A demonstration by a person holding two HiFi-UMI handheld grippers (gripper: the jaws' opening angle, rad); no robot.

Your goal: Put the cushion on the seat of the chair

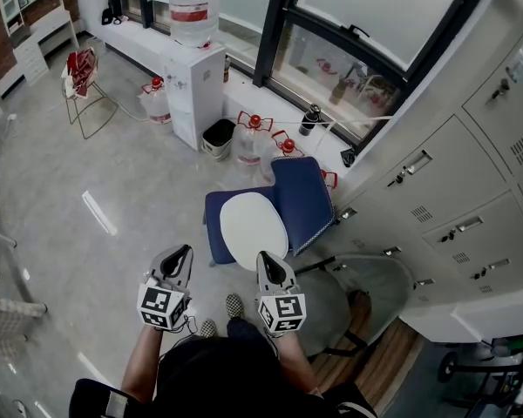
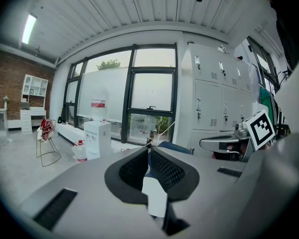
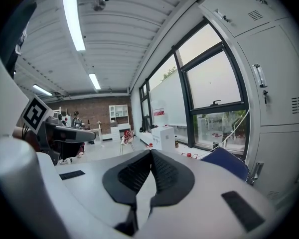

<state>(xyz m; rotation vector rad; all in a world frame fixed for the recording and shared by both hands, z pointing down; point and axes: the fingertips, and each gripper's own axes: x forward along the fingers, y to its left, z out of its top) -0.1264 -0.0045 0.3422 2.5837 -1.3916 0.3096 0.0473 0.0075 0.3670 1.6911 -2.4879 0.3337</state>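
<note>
A white oval cushion (image 1: 254,227) lies flat on the seat of a blue padded chair (image 1: 303,200); blue seat shows to its left and at the far corners, and the cushion's near end reaches the seat's front edge. The chair's legs are hidden beneath the seat in the head view.

The left gripper (image 1: 183,251) hangs over the pale grey floor (image 1: 113,172) just left of the chair, apart from the cushion; its jaws meet at the tips and grip nothing. Through the slit lower down show a sliver of blue and a white patch, too narrow a glimpse to say whether it is cushion or floor.

The right gripper (image 1: 266,258) is at the cushion's near end; its jaws are pressed fully together and hold nothing, and whether the tips touch the cushion's rim cannot be told from above. In its own view the gripper body covers seat and cushion alike; only the blue backrest sticks out at the right, its lower part cut off.

The person's arms run out of the head view's bottom edge.
</note>
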